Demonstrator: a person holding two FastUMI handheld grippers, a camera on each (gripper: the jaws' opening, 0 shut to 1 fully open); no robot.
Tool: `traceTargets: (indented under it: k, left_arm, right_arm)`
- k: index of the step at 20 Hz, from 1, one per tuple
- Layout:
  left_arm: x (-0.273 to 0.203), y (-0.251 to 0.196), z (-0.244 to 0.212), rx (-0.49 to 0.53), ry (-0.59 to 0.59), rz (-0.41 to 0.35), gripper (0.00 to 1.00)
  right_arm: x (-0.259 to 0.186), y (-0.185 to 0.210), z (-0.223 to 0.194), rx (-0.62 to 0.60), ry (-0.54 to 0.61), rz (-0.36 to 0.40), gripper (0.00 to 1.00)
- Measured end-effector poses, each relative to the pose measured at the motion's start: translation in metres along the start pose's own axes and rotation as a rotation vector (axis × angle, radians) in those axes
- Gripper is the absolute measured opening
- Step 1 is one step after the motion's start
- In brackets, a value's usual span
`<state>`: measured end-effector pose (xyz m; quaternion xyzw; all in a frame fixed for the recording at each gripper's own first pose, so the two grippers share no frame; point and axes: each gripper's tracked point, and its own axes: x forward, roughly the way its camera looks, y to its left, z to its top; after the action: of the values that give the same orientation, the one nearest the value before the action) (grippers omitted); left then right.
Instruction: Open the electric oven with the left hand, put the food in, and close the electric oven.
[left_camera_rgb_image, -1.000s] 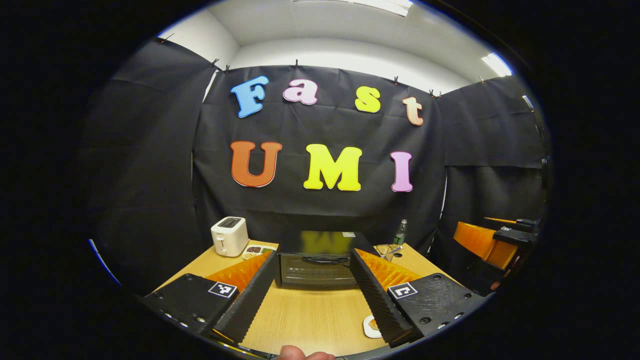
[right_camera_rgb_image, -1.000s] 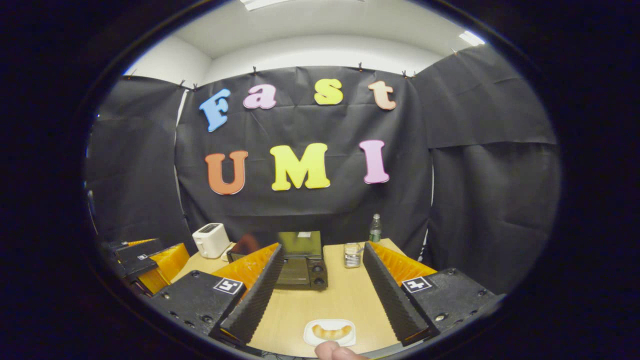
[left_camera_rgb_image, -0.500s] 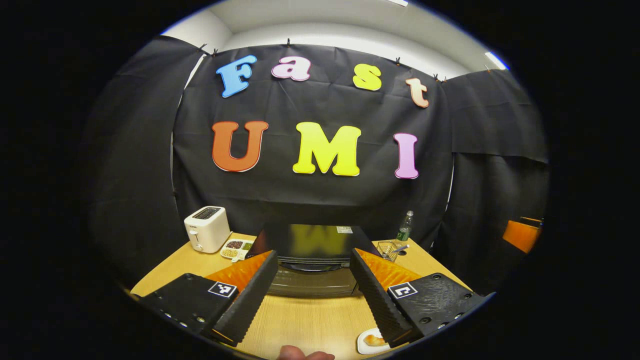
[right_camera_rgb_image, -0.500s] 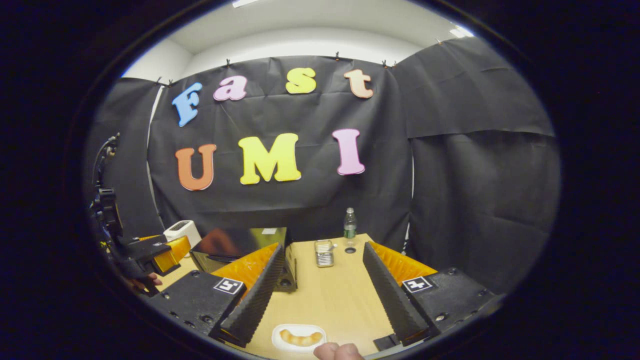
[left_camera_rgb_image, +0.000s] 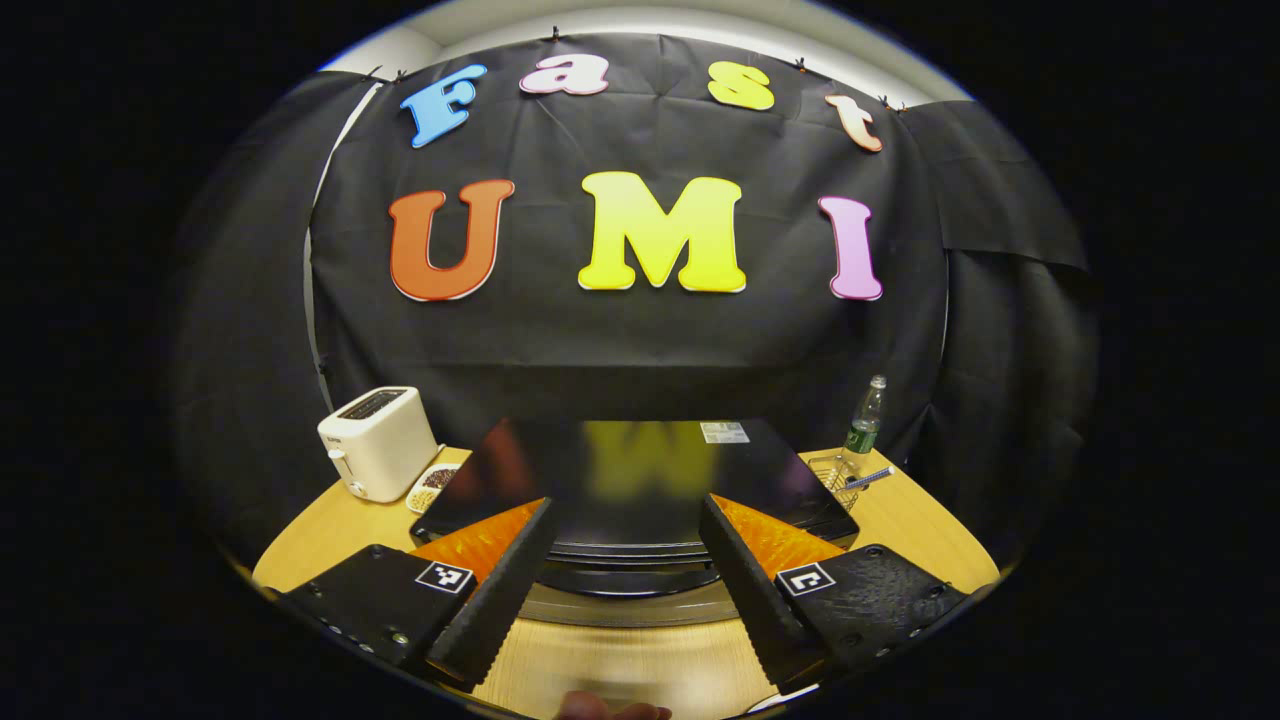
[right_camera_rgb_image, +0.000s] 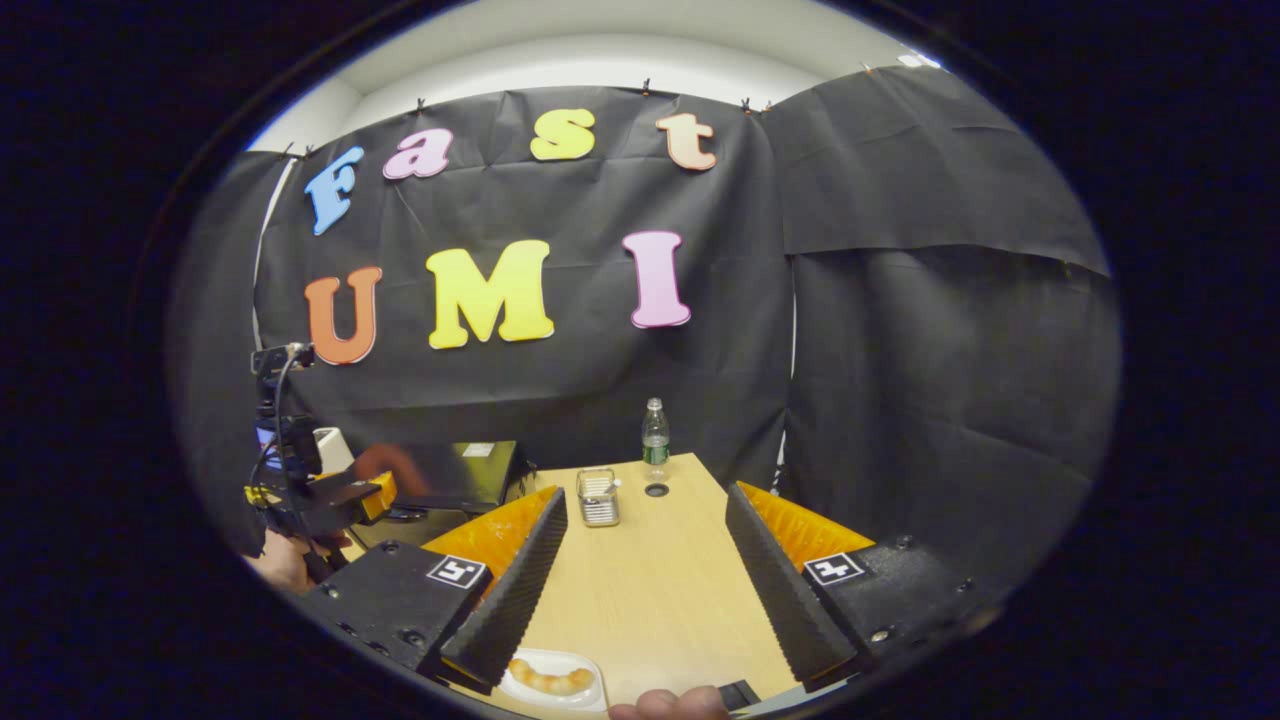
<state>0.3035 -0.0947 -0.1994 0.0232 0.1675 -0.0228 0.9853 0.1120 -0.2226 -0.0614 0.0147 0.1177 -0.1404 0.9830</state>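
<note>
While the left hand-held gripper hovers level right in front of the electric oven, its jaws are spread wide around nothing, door handle between them but not touched. The right hand-held gripper is spread too, empty, with the food on a white plate near its left finger. Wooden tabletop, toaster far left, bottle at the back.

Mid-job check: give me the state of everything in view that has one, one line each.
Oven: door closed.
Left gripper: open, close to the oven front, holding nothing.
Right gripper: open, empty, above the table.
Food: lying on its white plate.
Bottle: upright.
Toaster: slots empty.
</note>
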Motion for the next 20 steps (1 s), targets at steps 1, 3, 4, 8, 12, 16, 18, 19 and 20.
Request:
traceTargets:
  k: [1,3,4,8,12,16,18,19,20]
  left_arm:
    - [0.004,-0.001,-0.004,0.01,0.013,0.004,0.95]
    - [0.009,0.001,-0.011,0.034,0.028,0.006,0.94]
    - [0.01,0.002,-0.015,0.042,0.036,0.01,0.95]
    - [0.009,0.001,-0.027,0.047,0.059,-0.004,0.97]
    - [-0.002,0.001,-0.031,0.047,0.069,-0.002,0.98]
    - [-0.023,0.0,-0.042,0.037,0.103,-0.013,1.0]
    - [-0.039,0.001,-0.05,0.038,0.124,-0.023,0.98]
    - [-0.047,0.001,-0.056,0.036,0.135,-0.03,0.97]
    - [-0.055,0.003,-0.064,0.031,0.148,-0.031,0.97]
  right_arm:
    - [0.003,-0.003,0.0,-0.008,0.005,-0.003,0.97]
    - [0.007,-0.004,0.001,-0.01,0.01,0.001,0.97]
    - [0.009,-0.001,0.001,-0.012,0.012,0.009,0.97]
    - [0.014,0.006,-0.002,-0.012,0.015,0.029,0.97]
    - [0.012,0.015,-0.012,0.022,0.038,0.043,0.97]
    - [-0.001,0.019,-0.012,0.023,0.028,0.045,0.98]
    - [-0.009,0.018,-0.013,0.026,0.021,0.039,0.97]
    - [-0.014,0.018,-0.015,0.031,0.02,0.034,0.97]
    - [-0.019,0.017,-0.016,0.037,0.02,0.03,0.97]
